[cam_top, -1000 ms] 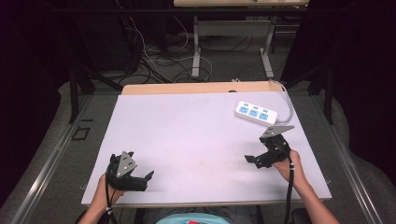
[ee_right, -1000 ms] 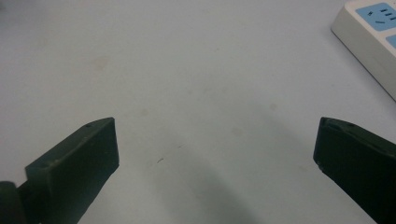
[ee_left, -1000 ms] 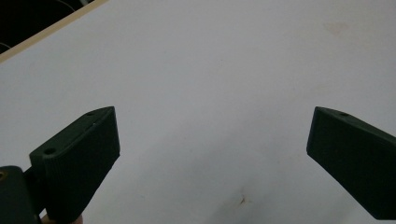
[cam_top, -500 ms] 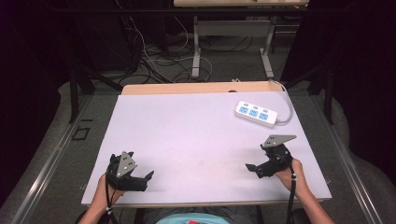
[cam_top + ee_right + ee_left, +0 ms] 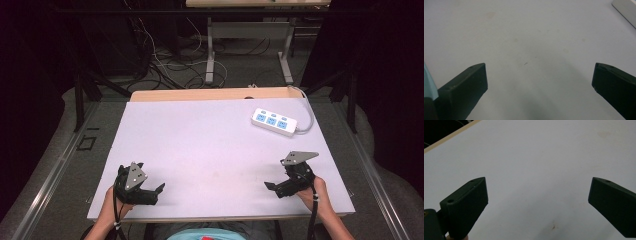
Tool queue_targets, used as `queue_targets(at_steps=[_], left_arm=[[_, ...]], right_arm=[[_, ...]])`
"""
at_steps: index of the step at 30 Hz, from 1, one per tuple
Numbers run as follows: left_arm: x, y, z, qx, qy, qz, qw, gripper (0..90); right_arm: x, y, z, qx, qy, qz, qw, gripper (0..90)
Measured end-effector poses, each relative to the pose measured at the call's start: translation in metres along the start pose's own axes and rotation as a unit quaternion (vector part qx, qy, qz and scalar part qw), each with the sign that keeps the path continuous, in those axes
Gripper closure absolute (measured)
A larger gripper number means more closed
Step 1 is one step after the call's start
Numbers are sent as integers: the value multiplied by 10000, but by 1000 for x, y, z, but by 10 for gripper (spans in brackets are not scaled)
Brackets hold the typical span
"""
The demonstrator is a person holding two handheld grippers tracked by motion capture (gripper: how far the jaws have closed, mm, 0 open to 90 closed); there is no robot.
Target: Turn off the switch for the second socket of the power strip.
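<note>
A white power strip [image 5: 274,122] with three blue sockets lies at the back right of the white table [image 5: 210,145]; its corner [image 5: 625,7] shows at the top right of the right gripper view. My left gripper [image 5: 150,192] rests near the front left edge, held by a hand, jaws open with nothing between them [image 5: 536,202]. My right gripper [image 5: 277,187] sits near the front right edge, pointing left, jaws wide open over bare tabletop [image 5: 539,85].
A grey cable [image 5: 307,112] runs from the power strip off the back right corner. A wooden edge [image 5: 210,94] borders the far side. Behind the table stand metal table legs [image 5: 210,55] and loose cables on the floor.
My right gripper has drawn back toward the front edge, away from the power strip, and lowered. The left gripper has stayed in place.
</note>
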State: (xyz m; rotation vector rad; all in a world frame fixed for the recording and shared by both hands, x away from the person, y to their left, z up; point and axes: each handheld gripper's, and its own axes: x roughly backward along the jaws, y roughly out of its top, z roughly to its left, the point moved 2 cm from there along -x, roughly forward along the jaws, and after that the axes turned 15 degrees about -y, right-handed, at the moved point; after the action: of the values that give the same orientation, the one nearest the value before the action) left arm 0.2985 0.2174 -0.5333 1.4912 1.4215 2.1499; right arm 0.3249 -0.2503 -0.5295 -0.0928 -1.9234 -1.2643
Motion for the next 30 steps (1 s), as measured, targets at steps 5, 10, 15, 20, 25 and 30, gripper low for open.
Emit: queue_targets(at_steps=[5, 10, 15, 20, 25, 30], left_arm=[[-1, 0, -1, 38, -8, -26, 10000, 23], [0, 0, -1, 29, -46, 8, 10000, 23], [0, 0, -1, 46, -31, -7, 10000, 23], [-1, 0, -1, 26, 6, -25, 10000, 23], [-1, 0, -1, 5, -31, 29, 10000, 23], [-1, -1, -1, 31, -37, 34, 10000, 23]], right_arm=[[2, -4, 2, 77, 2, 64, 10000, 0], [3, -7, 4, 63, -41, 32, 10000, 0], [4, -10, 4, 64, -77, -2, 9999, 0], [6, -14, 5, 62, -92, 34, 9999, 0], [7, -15, 6, 124, -101, 75, 9998, 0], [6, -14, 7, 156, -103, 57, 9998, 0]])
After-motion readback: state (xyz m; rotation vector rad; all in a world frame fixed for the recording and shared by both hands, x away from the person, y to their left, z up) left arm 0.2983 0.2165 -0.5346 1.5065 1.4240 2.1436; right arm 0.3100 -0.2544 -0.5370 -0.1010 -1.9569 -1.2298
